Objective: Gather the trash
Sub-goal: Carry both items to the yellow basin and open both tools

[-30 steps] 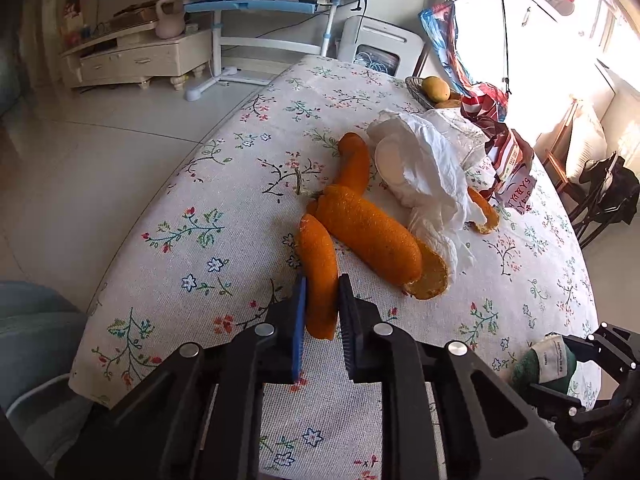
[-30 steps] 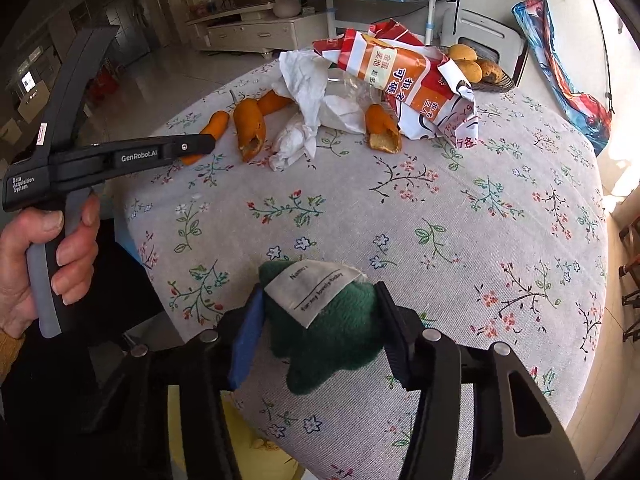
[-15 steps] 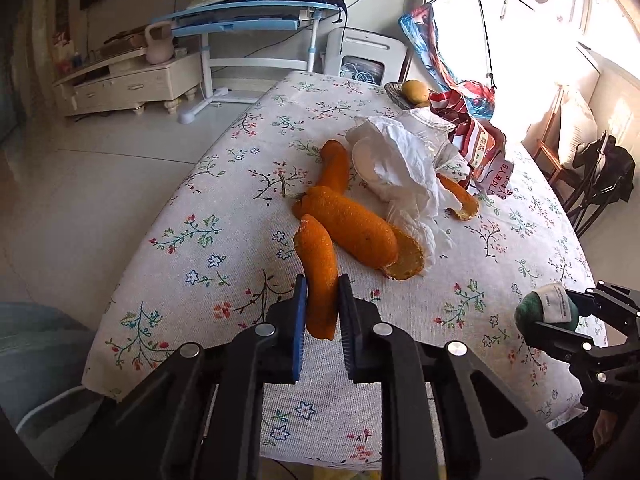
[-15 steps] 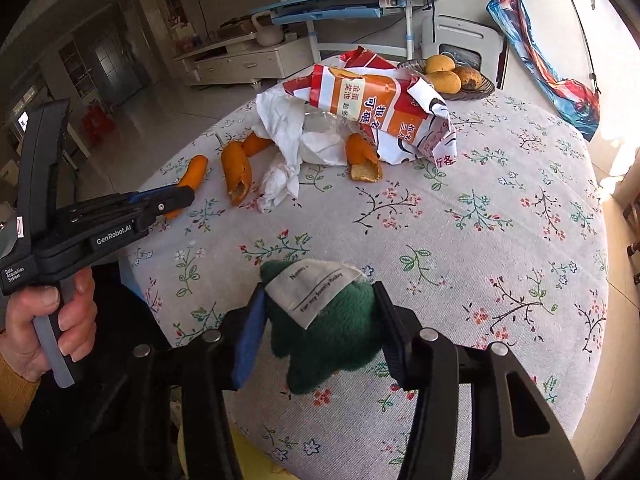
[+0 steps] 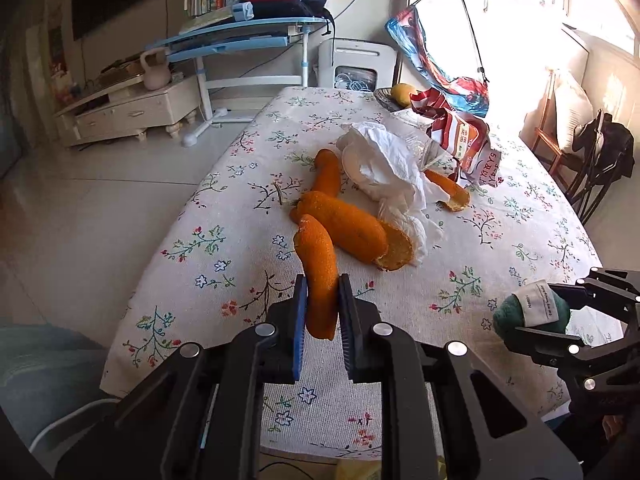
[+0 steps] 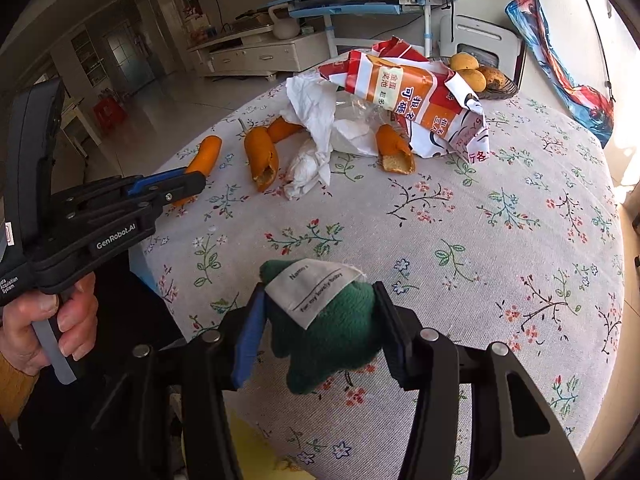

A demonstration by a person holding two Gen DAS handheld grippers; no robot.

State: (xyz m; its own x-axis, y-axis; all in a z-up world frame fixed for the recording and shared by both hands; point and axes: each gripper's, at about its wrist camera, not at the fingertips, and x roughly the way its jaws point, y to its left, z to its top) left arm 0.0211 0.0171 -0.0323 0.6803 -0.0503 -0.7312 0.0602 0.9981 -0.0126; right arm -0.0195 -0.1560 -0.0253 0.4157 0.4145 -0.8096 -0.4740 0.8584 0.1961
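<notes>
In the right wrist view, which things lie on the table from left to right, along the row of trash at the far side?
Orange peel held by the left gripper → open peel piece → crumpled white tissue → small peel piece → snack bag → fruit basket.

Black plastic left claw (image 5: 322, 312), blue pads, silver screws, white "GenRobot.AI" lettering, possibly mustard sleeve (image 6: 12, 384)

Fruit basket (image 5: 386, 98) half behind the snack bag (image 5: 460, 136); yellow thing (image 6: 256, 444) under the table edge, unidentifiable.

Near tablecloth (image 6: 460, 216) bare; peels (image 5: 348, 226), tissue (image 5: 390, 164), wrapper (image 6: 404, 92) crowd far half.
</notes>
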